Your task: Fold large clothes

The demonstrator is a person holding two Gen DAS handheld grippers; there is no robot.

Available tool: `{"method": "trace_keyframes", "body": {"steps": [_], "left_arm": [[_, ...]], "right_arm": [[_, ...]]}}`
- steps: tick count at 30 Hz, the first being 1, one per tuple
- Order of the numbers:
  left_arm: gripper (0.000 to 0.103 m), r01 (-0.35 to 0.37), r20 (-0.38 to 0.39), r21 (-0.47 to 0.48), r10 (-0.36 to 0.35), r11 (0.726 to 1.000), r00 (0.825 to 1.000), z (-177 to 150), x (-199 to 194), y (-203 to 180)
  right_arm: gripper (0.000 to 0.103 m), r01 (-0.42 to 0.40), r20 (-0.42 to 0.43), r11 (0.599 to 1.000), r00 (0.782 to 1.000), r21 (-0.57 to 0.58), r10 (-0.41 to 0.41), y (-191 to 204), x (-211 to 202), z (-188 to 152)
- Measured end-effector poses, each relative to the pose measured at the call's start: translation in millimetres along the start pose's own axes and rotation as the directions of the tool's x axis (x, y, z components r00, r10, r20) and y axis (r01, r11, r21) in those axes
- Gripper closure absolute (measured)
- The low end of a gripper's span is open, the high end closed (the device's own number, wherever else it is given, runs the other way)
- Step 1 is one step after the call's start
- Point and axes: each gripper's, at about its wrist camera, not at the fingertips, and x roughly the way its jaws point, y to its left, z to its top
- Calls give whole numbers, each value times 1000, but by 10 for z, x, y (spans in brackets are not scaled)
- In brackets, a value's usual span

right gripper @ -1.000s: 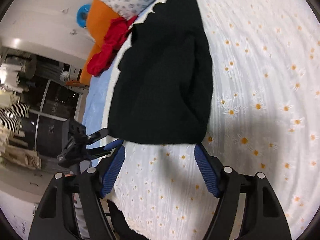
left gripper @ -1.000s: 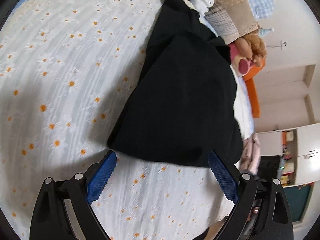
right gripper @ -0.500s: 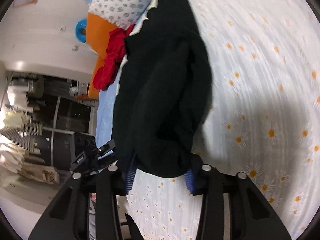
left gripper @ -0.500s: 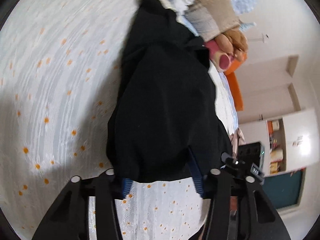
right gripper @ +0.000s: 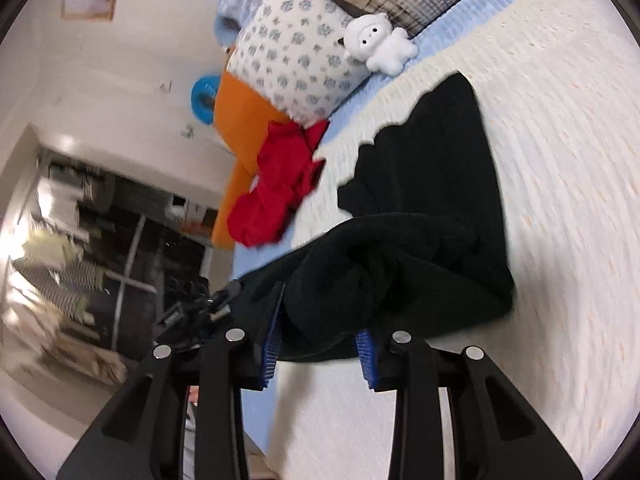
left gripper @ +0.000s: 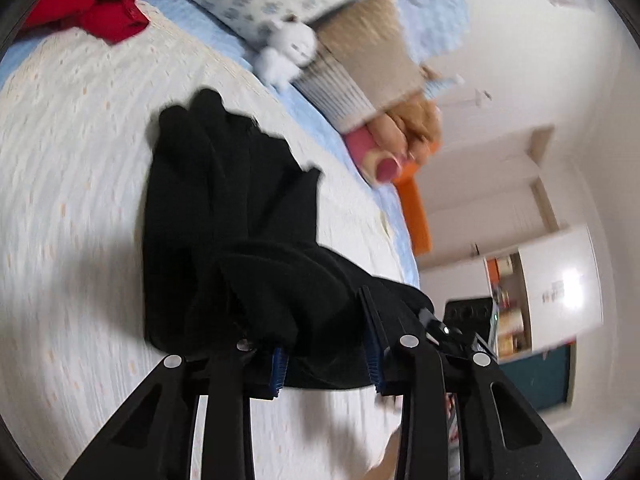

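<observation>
We see the left gripper (left gripper: pixel 326 336) closing, garment (left gripper: pixel 224 216) bunched between its pads. Right gripper (right gripper: pixel 320 340) likewise closing on the same black cloth. Near hem lifted off the bedspread (left gripper: pixel 68 184); far end lies flat near the pillows (right gripper: pixel 296 60).

Each gripper, left (left gripper: pixel 326 336) and right (right gripper: pixel 318 334), is black plastic with ribbed blue pads and silver screws.

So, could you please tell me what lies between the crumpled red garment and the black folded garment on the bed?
Only bare cream bedspread separates the red garment from the black garment, shown in the right wrist view.
</observation>
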Motion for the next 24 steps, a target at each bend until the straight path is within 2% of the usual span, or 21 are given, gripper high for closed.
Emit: {"method": "trace_keyframes", "body": {"steps": [4,7,11,13,15,17,19,20,21,22,23,24], "left_arm": [[68,-100,17,-18,100,995,995,677,358,39],[68,-153,23,-50,155,987,988,1131,646,221],[68,-215,51,-64,218,975,975,1451,1084,458],[67,-205,88,-91,213,975,973,1495,1260,618],[67,-181,129,-119,196,976,972,1484,1329,734],[63,-117,159,-164,143,980,977,1457,1314,834],[57,-65,164,-182,95,981,982,1418,1233,843],[48,-58,166,-176,87,983,982,1393,1168,804],[42,-78,166,-153,103,985,981,1365,1075,715],[29,-101,174,-105,118,989,978,1332,967,584],[24,-117,182,-67,127,991,975,1297,881,476],[22,-141,194,-16,142,990,971,1254,761,311]], "right_arm": [[71,66,38,998,997,-3,-65,-58,364,594],[71,94,59,995,994,42,-96,-302,631,963],[71,153,112,984,980,90,-163,-692,943,1287],[70,147,141,978,976,147,-168,-969,1092,1367],[68,88,178,982,977,169,-118,-1156,1181,1367],[64,33,221,988,973,149,-65,-1228,1190,1317],[61,33,216,991,974,130,-61,-1190,1161,1317],[56,30,201,990,978,137,-58,-1164,1128,1320],[35,22,189,990,981,143,-49,-1114,1082,1331],[3,12,178,991,983,133,-36,-1020,1013,1340],[6,52,197,994,978,97,-71,-862,888,1339],[4,73,207,995,974,72,-87,-751,821,1339]]}}
